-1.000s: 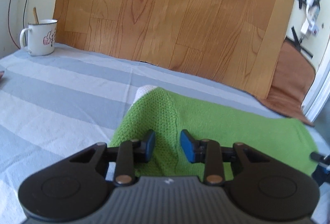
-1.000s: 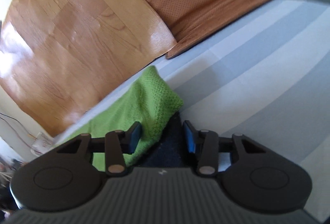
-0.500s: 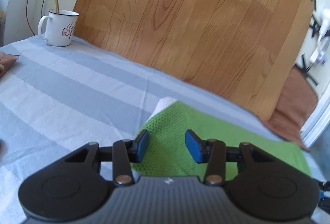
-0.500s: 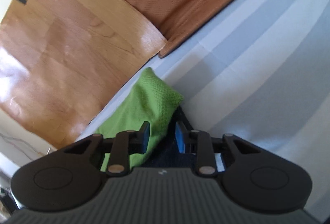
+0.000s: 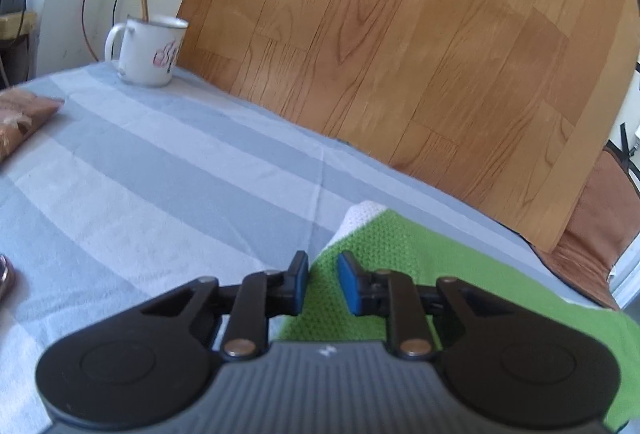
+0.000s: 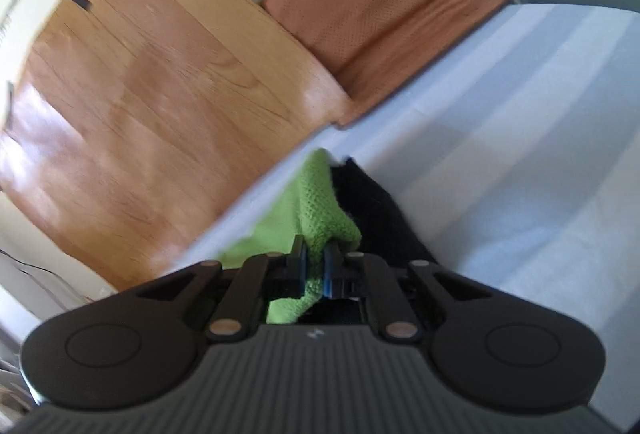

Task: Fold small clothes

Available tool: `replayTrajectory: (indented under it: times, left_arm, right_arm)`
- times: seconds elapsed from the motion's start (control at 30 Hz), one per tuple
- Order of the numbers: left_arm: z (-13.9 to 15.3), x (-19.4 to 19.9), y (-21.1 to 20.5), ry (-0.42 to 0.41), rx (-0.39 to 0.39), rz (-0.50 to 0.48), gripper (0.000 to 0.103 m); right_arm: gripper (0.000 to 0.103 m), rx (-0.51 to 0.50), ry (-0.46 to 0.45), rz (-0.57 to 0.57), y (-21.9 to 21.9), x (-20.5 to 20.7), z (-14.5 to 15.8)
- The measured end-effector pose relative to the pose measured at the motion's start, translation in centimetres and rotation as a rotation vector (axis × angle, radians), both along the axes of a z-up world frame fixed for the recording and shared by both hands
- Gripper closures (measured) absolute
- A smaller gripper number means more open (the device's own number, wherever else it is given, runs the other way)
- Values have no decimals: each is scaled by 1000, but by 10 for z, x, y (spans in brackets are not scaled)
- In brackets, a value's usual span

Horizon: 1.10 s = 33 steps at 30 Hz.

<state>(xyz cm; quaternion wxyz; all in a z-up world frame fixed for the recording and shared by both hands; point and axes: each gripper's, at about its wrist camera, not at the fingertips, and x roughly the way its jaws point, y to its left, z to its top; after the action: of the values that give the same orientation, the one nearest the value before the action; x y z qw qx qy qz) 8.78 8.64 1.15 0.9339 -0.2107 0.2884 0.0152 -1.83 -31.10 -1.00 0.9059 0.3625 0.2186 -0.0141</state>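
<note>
A green knit garment [image 5: 420, 266] with a white cuff [image 5: 362, 214] lies on the grey-striped table cover [image 5: 160, 174]. My left gripper [image 5: 322, 276] hovers low over the garment's left edge near the cuff. Its jaws are closing, the cloth edge is between the blue pads, and a gap still shows. In the right wrist view my right gripper [image 6: 315, 266] is pinched on the other end of the green garment [image 6: 316, 202] and pulls it up into a peak. Its jaws are still closing. A dark patch [image 6: 372, 210], cloth or shadow, shows beneath the raised part.
A white enamel mug [image 5: 148, 50] with a stick in it stands at the back left. A wood-pattern board [image 5: 400, 54] leans along the far side, with a brown mat [image 6: 380, 14] beside it. A brown item [image 5: 20, 118] lies at the left edge.
The left gripper slid left to the garment's cuff edge; its jaws widened, then narrowed. The right jaws closed on the green cloth and lifted it off the cover.
</note>
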Motion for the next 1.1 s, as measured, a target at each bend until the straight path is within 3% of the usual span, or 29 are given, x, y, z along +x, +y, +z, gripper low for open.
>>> replayTrajectory:
  times: [0.07, 0.17, 0.2, 0.23, 0.33, 0.4, 0.43, 0.5, 0.6, 0.67, 0.73, 0.77, 0.87, 0.93, 1.03, 1.1]
  left_arm:
    - [0, -1, 1, 0, -5, 4, 82]
    - [1, -5, 3, -5, -1, 11, 70]
    - [1, -7, 5, -5, -6, 15, 58]
    - [1, -8, 7, -8, -18, 21, 54]
    - [-1, -8, 14, 6, -65, 21, 51]
    - [-5, -3, 15, 41, -98, -8, 58]
    - [-6, -2, 15, 45, -104, -20, 72]
    - [-4, -3, 11, 29, -96, -38, 84]
    - [0, -9, 8, -8, -70, -37, 92]
    - [1, -10, 14, -20, -106, -34, 92]
    - [-2, -9, 19, -8, -141, -32, 92]
    - [-2, -9, 20, -2, -140, -25, 92]
    - [-1, -9, 21, 0, -142, -23, 89]
    - [-2, -7, 19, 15, -137, -18, 83]
    - [-1, -9, 22, 8, -151, -20, 76]
    - [0, -11, 22, -2, -150, -21, 70]
  right_arm:
    - [90, -3, 74, 18, -4, 16, -22]
    - [83, 59, 41, 4, -18, 9, -25]
    - [81, 26, 15, -26, -20, 2, -18]
    - [81, -39, -20, -65, -21, -7, -8]
    - [81, -166, -106, -110, -17, -26, 16]
    - [81, -188, -148, 31, 0, -26, 27]
    - [81, -207, -154, 111, 14, -23, 30]
    - [81, -255, -172, 265, 51, -13, 32]
    - [81, -318, -163, 391, 98, 9, 29]
    - [81, -298, -86, 421, 117, 35, 17]
    - [82, -207, 72, 469, 128, 58, -9]
    - [82, -211, 23, 501, 135, 49, -9]
    - [84, -203, 7, 667, 149, 32, 0]
    - [82, -215, -31, 660, 144, 25, 8]
    - [77, -380, -130, 607, 146, 11, 24]
    - [73, -470, -150, 624, 158, 14, 26]
